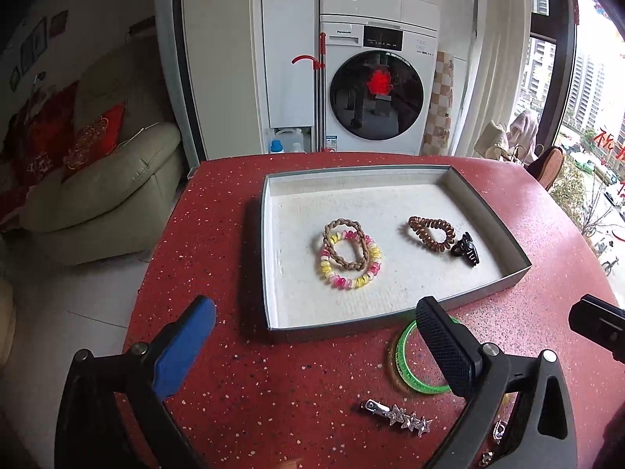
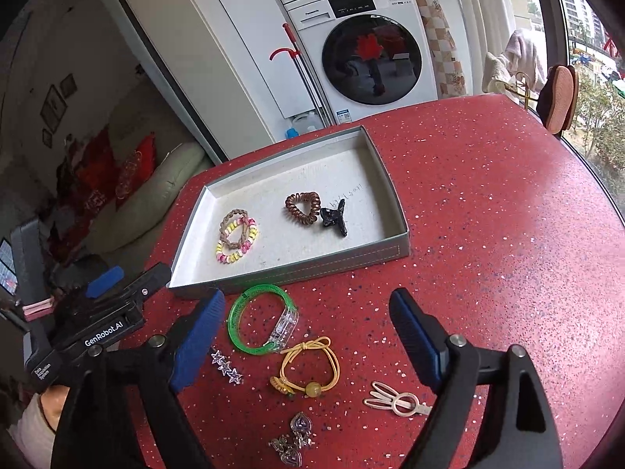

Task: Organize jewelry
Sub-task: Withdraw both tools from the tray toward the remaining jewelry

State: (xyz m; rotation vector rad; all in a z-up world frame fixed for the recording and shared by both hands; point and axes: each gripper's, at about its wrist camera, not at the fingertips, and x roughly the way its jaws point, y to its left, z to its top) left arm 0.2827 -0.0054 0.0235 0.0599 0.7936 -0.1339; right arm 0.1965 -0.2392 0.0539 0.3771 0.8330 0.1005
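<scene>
Left gripper (image 1: 314, 336): we find the jaws spread wide with nothing between them, above the red table near the tray's near edge.
Right gripper (image 2: 306, 340): jaws likewise wide apart and empty; the loose pieces lie on the table below them.
Step in hand: we judge both tools to be between picks, four pieces stowed and the rest waiting.
Tray (image 2: 394, 252): shallow grey box with a pale, fibrous lining, on the far side of the loose pieces.
Stowed, left: a braided tan hair tie (image 1: 345, 244) lying over a pink-and-yellow coil tie (image 1: 349, 283).
Stowed, right: a brown coil tie (image 1: 431, 232) touching a glossy black claw clip (image 1: 465, 252).
Awaiting, near the tray: a green plastic bangle (image 2: 250, 318) with a clear clasp, just beside the tray wall.
Awaiting, nearer: a silver star clip (image 2: 226, 365), a yellow cord tie (image 2: 308, 367) with a bead, a cream open-work clip (image 2: 394, 400), metal heart charms (image 2: 293, 439).
Next move: we would close on one piece; the bangle is rigid and thin-walled, so the pads should pinch its rim.
Table (image 2: 488, 215): red speckled top, smooth and hard.
</scene>
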